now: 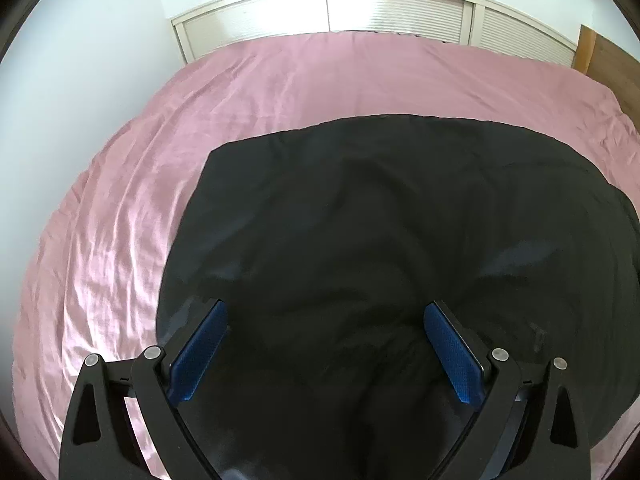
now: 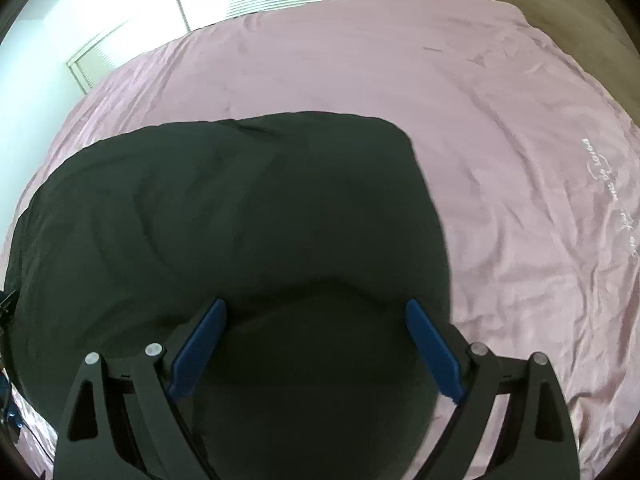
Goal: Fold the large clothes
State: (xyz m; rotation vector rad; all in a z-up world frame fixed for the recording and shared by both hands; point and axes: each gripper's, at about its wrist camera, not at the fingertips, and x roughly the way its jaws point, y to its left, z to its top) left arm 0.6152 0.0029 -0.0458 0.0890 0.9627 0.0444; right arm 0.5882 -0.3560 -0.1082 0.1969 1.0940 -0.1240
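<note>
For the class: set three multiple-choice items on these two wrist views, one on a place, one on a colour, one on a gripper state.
1. Where does the black fabric garment lie?
A on the pink satin bedsheet
B on a wooden floor
C on a chair

2. What colour are the gripper pads?
A red
B blue
C white

3. How do the left gripper and right gripper stand?
A both shut on cloth
B one open, one shut
C both open

Answers: 1 A, pink sheet surrounds the garment; 2 B, blue pads line the fingers; 3 C, wide gaps show between the fingers, nothing pinched.
</note>
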